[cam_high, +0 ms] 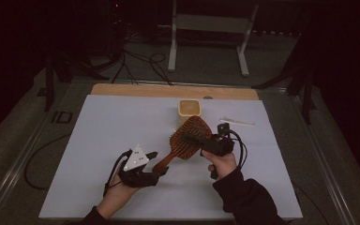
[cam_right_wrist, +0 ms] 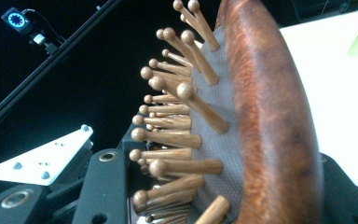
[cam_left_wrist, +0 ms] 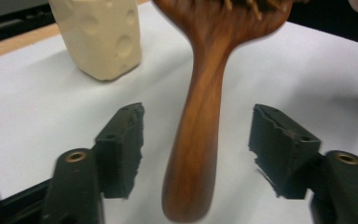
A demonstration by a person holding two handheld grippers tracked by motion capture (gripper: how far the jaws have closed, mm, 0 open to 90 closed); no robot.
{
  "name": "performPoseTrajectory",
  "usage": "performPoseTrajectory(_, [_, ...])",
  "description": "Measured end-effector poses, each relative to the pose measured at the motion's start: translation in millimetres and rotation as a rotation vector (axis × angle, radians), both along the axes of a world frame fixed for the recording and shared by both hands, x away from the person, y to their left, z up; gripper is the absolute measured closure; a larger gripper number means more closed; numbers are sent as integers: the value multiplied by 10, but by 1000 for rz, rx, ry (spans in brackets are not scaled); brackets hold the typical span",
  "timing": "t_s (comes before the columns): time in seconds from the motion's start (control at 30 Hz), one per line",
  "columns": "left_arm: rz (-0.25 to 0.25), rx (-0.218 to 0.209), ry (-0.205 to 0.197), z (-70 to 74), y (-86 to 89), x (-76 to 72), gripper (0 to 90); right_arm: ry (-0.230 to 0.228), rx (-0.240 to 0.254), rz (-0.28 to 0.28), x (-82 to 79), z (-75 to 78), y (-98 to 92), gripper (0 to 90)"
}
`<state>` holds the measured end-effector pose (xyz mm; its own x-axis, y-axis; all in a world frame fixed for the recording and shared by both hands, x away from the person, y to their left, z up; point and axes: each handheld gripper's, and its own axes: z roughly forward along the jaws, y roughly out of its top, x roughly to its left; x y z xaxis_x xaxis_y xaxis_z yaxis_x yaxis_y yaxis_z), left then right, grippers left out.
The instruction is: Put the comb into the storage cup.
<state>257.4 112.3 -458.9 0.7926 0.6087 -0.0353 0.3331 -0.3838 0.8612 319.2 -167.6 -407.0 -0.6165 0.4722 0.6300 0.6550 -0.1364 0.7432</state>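
Brown wooden paddle hairbrush with wooden pins (cam_high: 187,143) sits raised above the white table sheet (cam_high: 98,140), head clamped in the right gripper (cam_high: 194,139) jaws (pins face its camera). Handle lies between the left gripper (cam_left_wrist: 196,140) jaws, which stand apart, pads clear of the wood. Cream dimpled cup (cam_high: 189,111) stands just behind.

Left gripper (cam_high: 155,161): black body, grey three-cornered plate with small studs on top, black cable trailing back.
Right gripper (cam_high: 187,138): black body, black cable looping behind.
Jaws: black, brass-ringed screw holes, dark ragged pads (cam_left_wrist: 126,144).
Sleeves: dark long sleeve (cam_high: 248,199) on the right arm.
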Motion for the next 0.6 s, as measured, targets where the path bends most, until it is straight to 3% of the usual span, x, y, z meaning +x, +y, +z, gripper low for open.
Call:
performPoseTrajectory(0.13, [-3, 5, 25, -13, -4, 14, 251, -30, -16, -3, 2, 76, -28, 506])
performPoseTrajectory(0.27, [-2, 37, 37, -16, -11, 12, 149, -63, -31, -11, 0, 138, -61, 510])
performPoseTrajectory(0.4, [-30, 56, 54, -11, 25, -6, 62, -78, -47, -24, 2, 197, -96, 510])
performPoseTrajectory(0.6, [-14, 43, 64, -7, 184, -20, 0, -111, -62, -27, -5, 289, -134, 510])
